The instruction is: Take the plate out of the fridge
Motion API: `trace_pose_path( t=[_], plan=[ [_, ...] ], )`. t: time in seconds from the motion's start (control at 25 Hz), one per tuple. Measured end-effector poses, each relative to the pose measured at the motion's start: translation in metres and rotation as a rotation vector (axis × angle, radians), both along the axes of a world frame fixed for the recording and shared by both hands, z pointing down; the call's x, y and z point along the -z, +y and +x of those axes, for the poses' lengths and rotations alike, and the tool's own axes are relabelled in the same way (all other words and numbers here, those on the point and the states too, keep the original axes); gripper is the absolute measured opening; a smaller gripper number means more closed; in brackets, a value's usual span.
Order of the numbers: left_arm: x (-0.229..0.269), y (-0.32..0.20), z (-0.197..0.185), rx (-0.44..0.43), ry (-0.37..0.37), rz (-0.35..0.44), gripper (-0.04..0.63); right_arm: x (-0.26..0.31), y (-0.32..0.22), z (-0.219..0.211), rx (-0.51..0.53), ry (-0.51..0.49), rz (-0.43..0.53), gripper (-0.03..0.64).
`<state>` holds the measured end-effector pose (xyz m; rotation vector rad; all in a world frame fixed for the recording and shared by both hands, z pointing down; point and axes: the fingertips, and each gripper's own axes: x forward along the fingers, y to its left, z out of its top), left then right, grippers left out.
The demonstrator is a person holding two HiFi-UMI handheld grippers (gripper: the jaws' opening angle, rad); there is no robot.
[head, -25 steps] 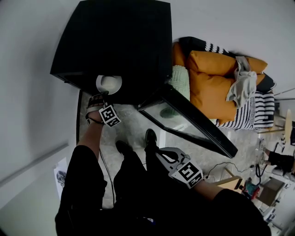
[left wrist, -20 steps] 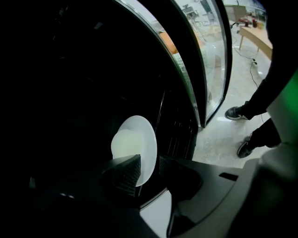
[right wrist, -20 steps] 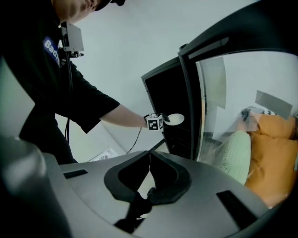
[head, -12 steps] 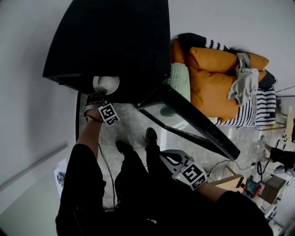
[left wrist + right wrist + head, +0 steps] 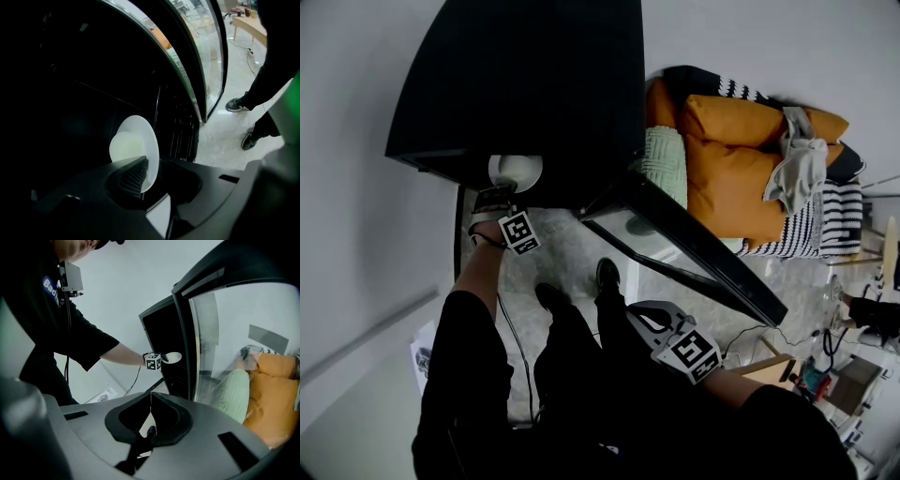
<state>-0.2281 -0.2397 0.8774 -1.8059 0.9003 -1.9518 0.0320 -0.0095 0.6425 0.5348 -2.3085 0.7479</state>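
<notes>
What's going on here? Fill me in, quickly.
A person stands at an open black fridge with a gripper in each hand. The left gripper reaches into the fridge. Its jaws have just been closing on the rim of a white plate near the fridge's front. The right gripper is held back near the open glass door, with its jaws together and nothing in them. The plate is not yet out.

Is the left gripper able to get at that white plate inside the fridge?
Yes, it seems so: the fridge door stands open, and the left gripper has just been closing its jaws with the rim of the plate between them.
</notes>
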Motion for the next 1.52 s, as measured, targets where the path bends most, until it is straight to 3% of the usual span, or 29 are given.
trace_pose_path(
  t=[0.36,1.04,1.52],
  plan=[
    [0.004,0.018,0.007,-0.027,-0.008,0.002,0.074,0.002,0.001,-0.003,0.01,-0.005,0.004,0.011],
    [0.048,0.014,0.015,-0.051,-0.023,0.188,0.015,-0.001,0.013,-0.002,0.047,0.015,0.003,0.011],
    [0.057,0.029,0.017,-0.03,0.01,0.227,0.014,-0.008,0.022,0.0,0.086,0.044,0.007,0.011]
  ],
)
